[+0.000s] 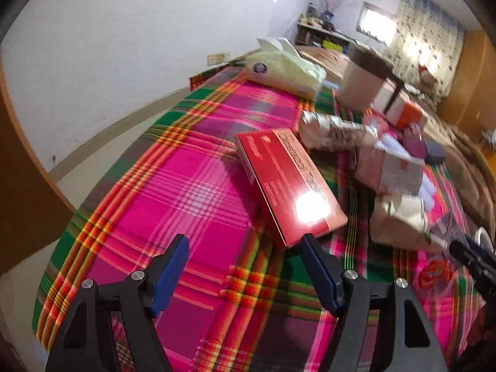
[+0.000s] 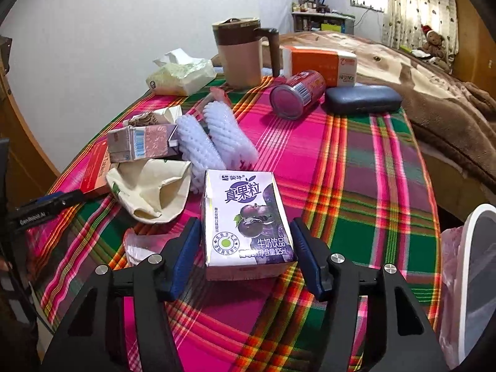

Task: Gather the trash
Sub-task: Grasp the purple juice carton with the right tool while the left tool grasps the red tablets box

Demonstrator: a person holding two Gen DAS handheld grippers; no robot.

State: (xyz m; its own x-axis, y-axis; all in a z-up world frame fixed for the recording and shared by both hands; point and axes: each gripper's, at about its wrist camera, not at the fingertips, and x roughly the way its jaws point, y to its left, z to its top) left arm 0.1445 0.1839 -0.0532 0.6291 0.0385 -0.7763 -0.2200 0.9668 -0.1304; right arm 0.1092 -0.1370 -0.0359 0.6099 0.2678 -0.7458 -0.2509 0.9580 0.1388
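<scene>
- The worktop (image 2: pixel 356 167), under a pink, green and orange plaid cloth, fills both views; it carries the litter mixed with items that are probably kept, so sorting is required.
- A white bin (image 2: pixel 474 279) with a pink liner stands at the right edge of the right wrist view, just off the worktop; it is judged to be the drop point.
- Probable keepers occupy the upper part of that view: a lidded jug (image 2: pixel 240 52), a tissue pack (image 2: pixel 181 74) and a dark case (image 2: pixel 362 99).
- The litter lies left of centre: a red box (image 1: pixel 288 183), a crumpled cream wrapper (image 2: pixel 148 189), white foam nets (image 2: pixel 217 136) and a tipped can (image 2: pixel 297 93).
- The purple milk carton (image 2: pixel 245 223) stands upright at lower centre.
- The right hand-held gripper (image 2: pixel 245 255) brackets the carton; the blue pads sit close to its sides, but firm contact is not confirmed, so the grasp reads as not yet made.
- The left hand-held gripper (image 1: pixel 245 266) is released and empty; one fingertip sits at the red box's near corner.
</scene>
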